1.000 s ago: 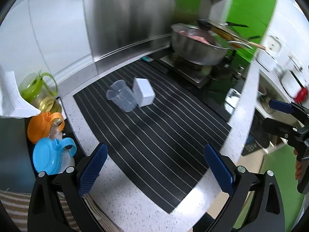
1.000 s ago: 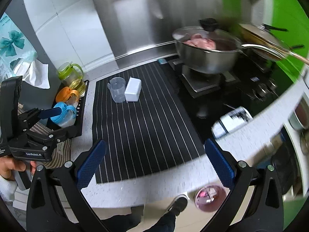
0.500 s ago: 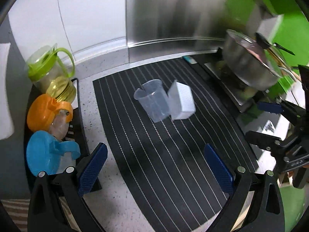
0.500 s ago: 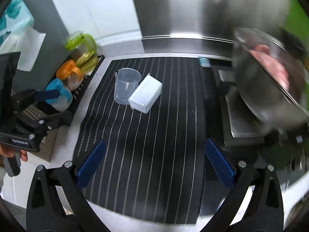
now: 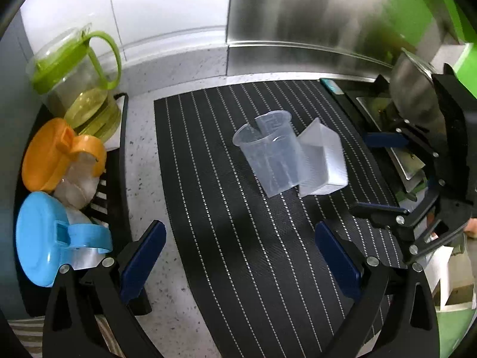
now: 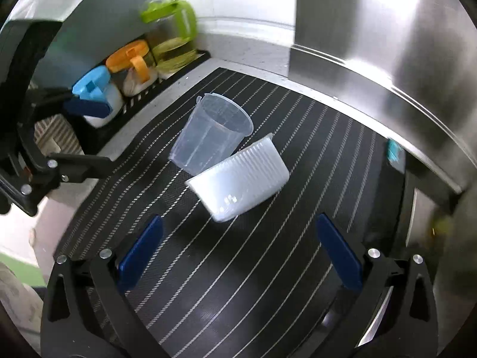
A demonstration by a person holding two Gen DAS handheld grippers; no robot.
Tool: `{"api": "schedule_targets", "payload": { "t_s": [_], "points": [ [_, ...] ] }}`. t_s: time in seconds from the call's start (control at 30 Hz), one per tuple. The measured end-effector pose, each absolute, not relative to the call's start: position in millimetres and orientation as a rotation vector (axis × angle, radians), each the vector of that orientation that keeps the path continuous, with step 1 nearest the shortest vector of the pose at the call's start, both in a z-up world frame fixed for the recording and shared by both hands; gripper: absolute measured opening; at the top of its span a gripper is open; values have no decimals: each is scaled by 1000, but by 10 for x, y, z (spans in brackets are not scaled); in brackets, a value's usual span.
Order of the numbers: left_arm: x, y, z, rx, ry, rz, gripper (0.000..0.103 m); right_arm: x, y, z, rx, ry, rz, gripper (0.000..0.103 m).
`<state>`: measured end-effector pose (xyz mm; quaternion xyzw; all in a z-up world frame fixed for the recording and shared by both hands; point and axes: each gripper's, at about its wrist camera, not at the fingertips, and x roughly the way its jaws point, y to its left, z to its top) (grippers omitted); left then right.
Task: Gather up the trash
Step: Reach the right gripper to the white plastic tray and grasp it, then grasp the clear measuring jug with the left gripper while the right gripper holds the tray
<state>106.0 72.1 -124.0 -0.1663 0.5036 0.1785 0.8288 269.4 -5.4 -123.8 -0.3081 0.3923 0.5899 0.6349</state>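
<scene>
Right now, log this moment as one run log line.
phase: approach | left gripper: open, empty | right gripper: open, empty | targets: clear plastic measuring cup beside white ribbed plastic tray on black striped mat

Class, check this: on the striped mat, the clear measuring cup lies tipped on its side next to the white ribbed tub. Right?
Not quite. The clear measuring cup stands upright, mouth up, as the right wrist view shows. It does sit next to the white ribbed tub on the striped mat.

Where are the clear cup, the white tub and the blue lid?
Clear cup (image 5: 272,158), left wrist view, on its side wall.
White tub (image 6: 241,176), right wrist view, on its ribbed side.
Blue lid (image 5: 40,235), left wrist view, on its flat top.
</scene>
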Motion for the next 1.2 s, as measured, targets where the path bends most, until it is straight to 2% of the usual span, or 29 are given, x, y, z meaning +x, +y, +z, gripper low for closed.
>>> {"api": "schedule_targets", "payload": {
  "t_s": [0.4,0.6,0.87,1.2],
  "points": [
    [1044,812,-1422,-409,1093,421,96,2531,133,-1357,-831,684,1567,98],
    [1027,835,-1449,-427,1099,428,96,2517,162,-1378,-848,643,1588,78],
    [1070,824,-1417,-423,1100,421,96,2553,80,-1283,-808,653,1567,73],
    [1266,729,-1232,-395,1083,399,96,2616,-103,-1076,-744,789,1410,73]
  ]
}}
